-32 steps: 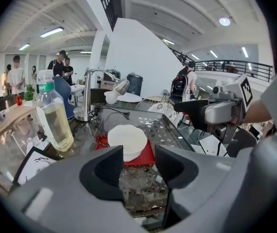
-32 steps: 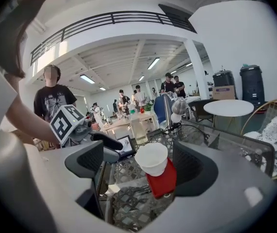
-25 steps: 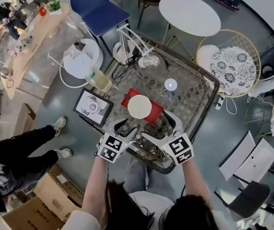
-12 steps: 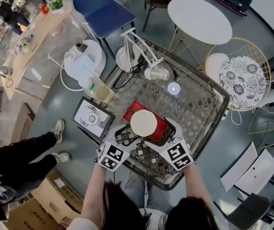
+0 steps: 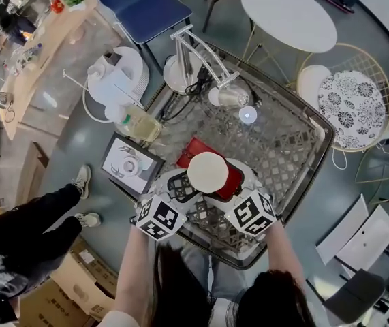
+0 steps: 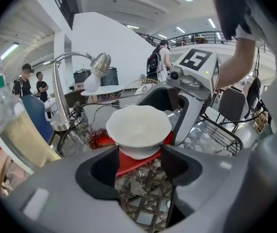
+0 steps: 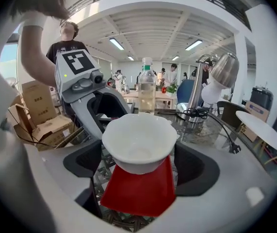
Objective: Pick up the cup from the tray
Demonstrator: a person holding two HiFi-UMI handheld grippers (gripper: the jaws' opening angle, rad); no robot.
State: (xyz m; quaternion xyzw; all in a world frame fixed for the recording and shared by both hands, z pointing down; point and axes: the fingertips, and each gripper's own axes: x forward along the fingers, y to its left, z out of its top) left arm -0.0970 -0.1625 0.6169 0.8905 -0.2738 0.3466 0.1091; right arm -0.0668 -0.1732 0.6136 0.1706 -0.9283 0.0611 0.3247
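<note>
A white scalloped cup [image 5: 208, 171] stands on a red tray [image 5: 191, 150] near the front edge of the wicker table [image 5: 286, 145]. My left gripper [image 5: 182, 187] reaches it from the left and my right gripper [image 5: 238, 182] from the right, fingertips close beside it. In the left gripper view the cup [image 6: 138, 127] sits over the red tray [image 6: 128, 163], its foot between the open jaws of the left gripper [image 6: 139, 160]. In the right gripper view the cup [image 7: 139, 140] fills the gap of the open right gripper [image 7: 138, 165] above the tray [image 7: 138, 193]. No squeeze shows.
A plastic bottle of yellowish liquid [image 5: 139, 121] stands at the table's left edge. A desk lamp [image 5: 201, 60] with cables and a small round light [image 5: 248, 114] stand at the back. A framed picture [image 5: 129, 167] lies on the floor, and a person's legs [image 5: 24, 223] are at the left.
Both grippers have moved forward and closed in on the cup from either side, so their fingertips now flank it. The cup and tray stay in place.
</note>
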